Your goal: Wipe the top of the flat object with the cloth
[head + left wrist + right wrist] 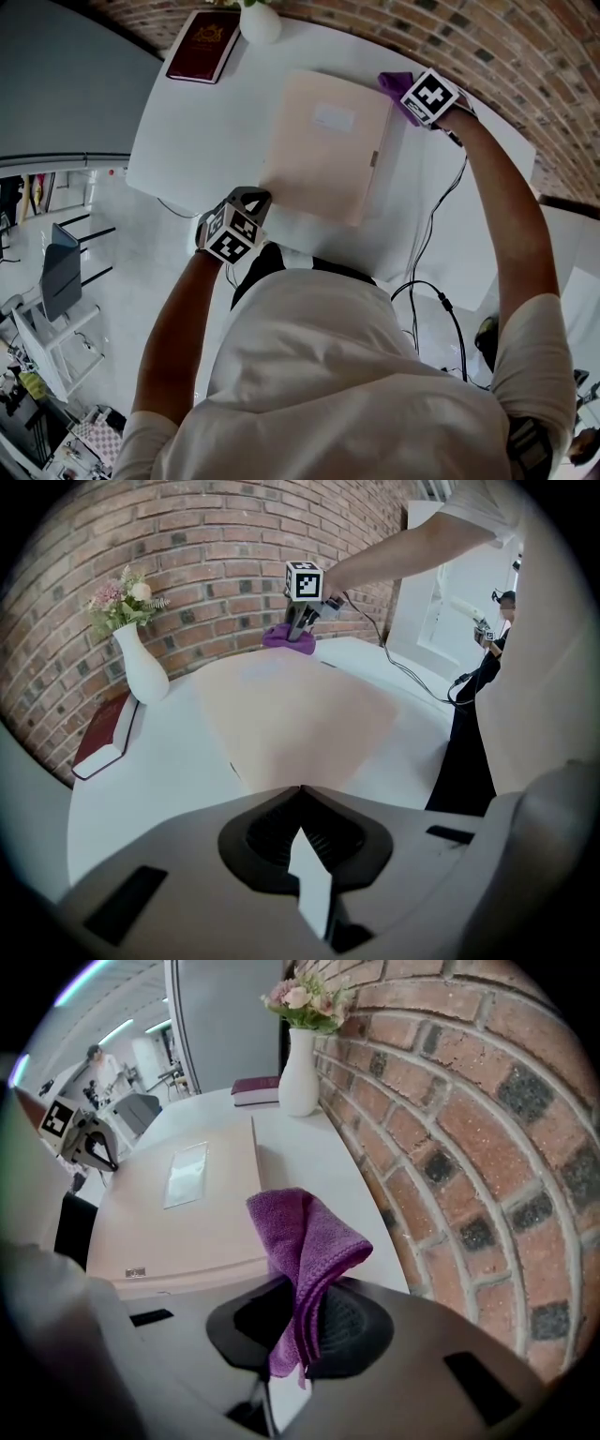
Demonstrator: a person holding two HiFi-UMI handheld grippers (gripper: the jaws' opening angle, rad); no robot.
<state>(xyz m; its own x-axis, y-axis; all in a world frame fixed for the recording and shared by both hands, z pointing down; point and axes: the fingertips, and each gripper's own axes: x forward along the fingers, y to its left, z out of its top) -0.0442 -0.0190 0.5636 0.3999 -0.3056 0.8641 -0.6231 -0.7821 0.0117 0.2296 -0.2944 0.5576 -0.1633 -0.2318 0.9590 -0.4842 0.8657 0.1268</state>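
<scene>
Right gripper [298,1290]: jaws clamped on the folded purple cloth [305,1237], held at the far right corner of the flat object [323,145]. The flat object lies centrally on the white worktop [178,141]. Left gripper [300,789]: jaws closed together, nothing between them, positioned at the object's near left corner. A vase [142,672] and a book [202,45] stand far left.

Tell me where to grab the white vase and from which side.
Grip the white vase at its narrow neck, just under the flowers, with the jaws level. It stands upright close to the brick wall, so it is probably best to come from the open table side; from above, the flowers block the way.
</scene>
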